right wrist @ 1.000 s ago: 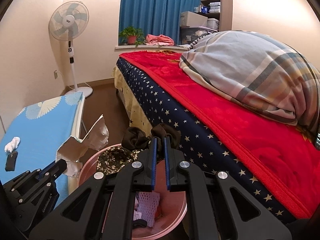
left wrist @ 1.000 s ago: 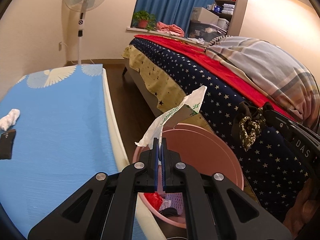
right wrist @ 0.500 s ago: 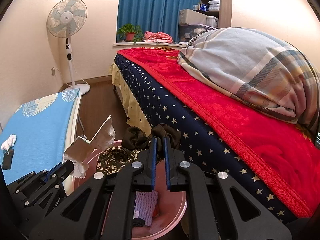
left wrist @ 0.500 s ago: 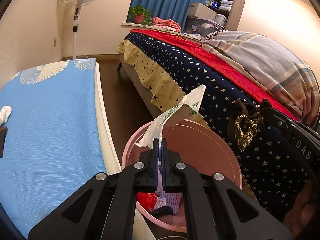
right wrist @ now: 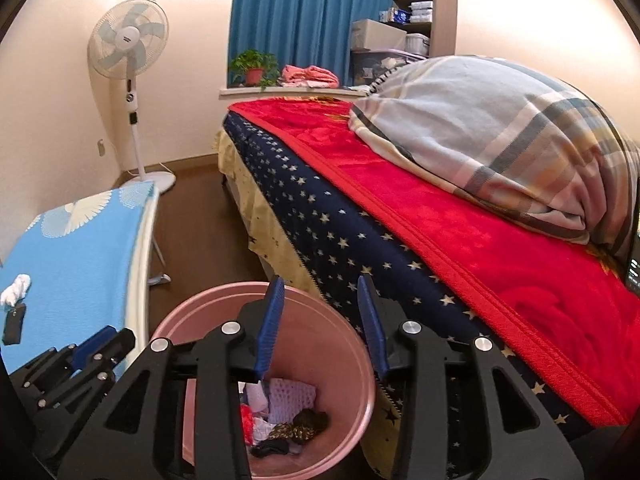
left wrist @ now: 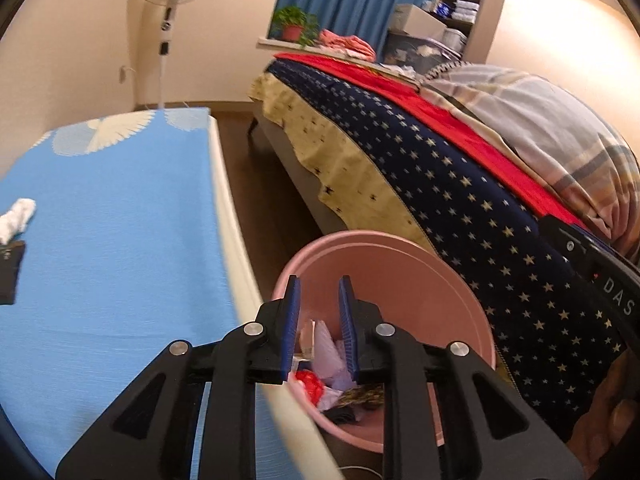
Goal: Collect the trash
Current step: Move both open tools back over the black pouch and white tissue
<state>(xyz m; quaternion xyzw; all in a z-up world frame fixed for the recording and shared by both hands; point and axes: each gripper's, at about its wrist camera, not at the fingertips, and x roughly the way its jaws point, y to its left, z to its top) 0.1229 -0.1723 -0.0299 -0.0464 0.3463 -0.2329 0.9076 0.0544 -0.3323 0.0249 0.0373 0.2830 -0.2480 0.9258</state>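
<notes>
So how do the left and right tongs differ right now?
The right tongs gape wider than the left tongs. The left tongs sit beside the blue mat, the right tongs nearer the bed. Both are opening, with nothing between them, over the pink bin.

- Bin [right wrist: 360, 360]: pink, inside & out.
- Trash in bin: white mesh piece [right wrist: 290, 396], red scrap [right wrist: 246, 416], dark floral-print cloth w/ yellowish specks [right wrist: 300, 426], black bit at bottom.
- Fingers [right wrist: 270, 316]: blue pads on black frames, silver bolts.
- Tabletop [left wrist: 112, 220]: bright blue cover w/ white fan/feather motifs at far end, cream edge.
- On tabletop: white crumpled wad [left wrist: 16, 218], black flat item [left wrist: 10, 272].
- Bed [right wrist: 332, 232]: navy cover w/ pale stars, red blanket, cream-yellow skirt w/ dark stars.
- Duvet [right wrist: 500, 136]: grey-blue plaid, beige & dark stripes.
- Curtain [right wrist: 304, 12]: blue.
- Fan [right wrist: 128, 40]: white, pale blue blades.
- Plant [right wrist: 254, 64]: green, red pot.
- Floor: dark brown.
</notes>
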